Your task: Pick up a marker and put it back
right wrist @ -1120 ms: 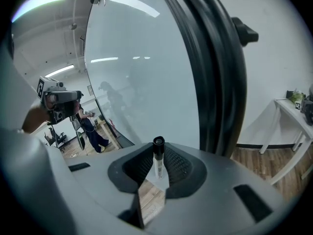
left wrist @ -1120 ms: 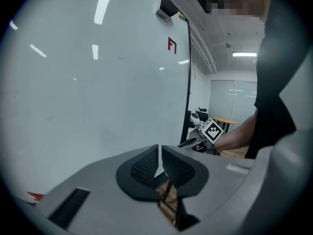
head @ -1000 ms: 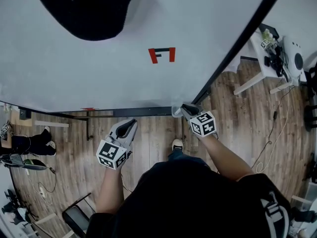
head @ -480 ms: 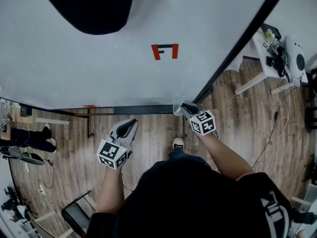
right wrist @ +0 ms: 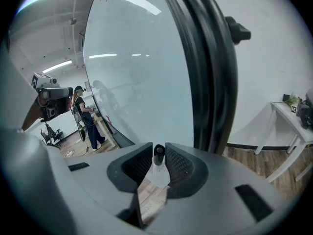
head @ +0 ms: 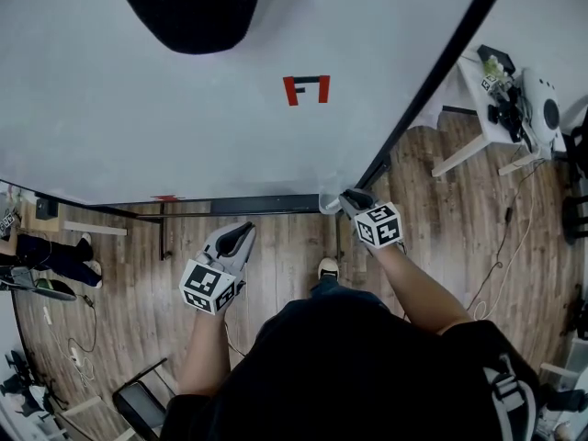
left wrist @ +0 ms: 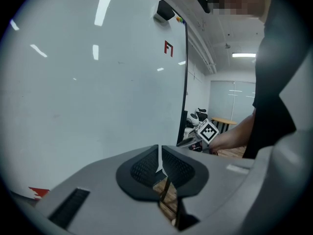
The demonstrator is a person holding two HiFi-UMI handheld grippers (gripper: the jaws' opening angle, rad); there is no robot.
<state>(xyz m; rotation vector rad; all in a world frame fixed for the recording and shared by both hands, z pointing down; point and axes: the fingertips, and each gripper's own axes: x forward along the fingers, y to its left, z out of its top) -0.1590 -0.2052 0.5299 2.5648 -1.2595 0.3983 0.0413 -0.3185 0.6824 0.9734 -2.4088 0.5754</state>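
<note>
A white marker with a black cap [right wrist: 158,156] stands between the fingers of my right gripper [right wrist: 157,166], which is shut on it. In the head view that gripper [head: 349,200] is at the whiteboard's lower right corner, by the end of the tray [head: 248,204], and a pale bit of the marker [head: 325,204] shows at its tip. My left gripper [head: 236,239] hangs lower, over the wood floor, apart from the board. Its jaws [left wrist: 160,166] are shut with nothing between them. The whiteboard [head: 184,118] carries a small red mark [head: 306,89].
The board's black frame [head: 432,76] runs up to the right. A dark shape [head: 193,7] lies on the board's top. A white table with gear [head: 510,99] stands right. A person [head: 46,265] is at the left, with cables [head: 78,356] on the floor.
My right gripper has drifted slightly right along the tray's end with the marker. The left gripper has barely moved.
</note>
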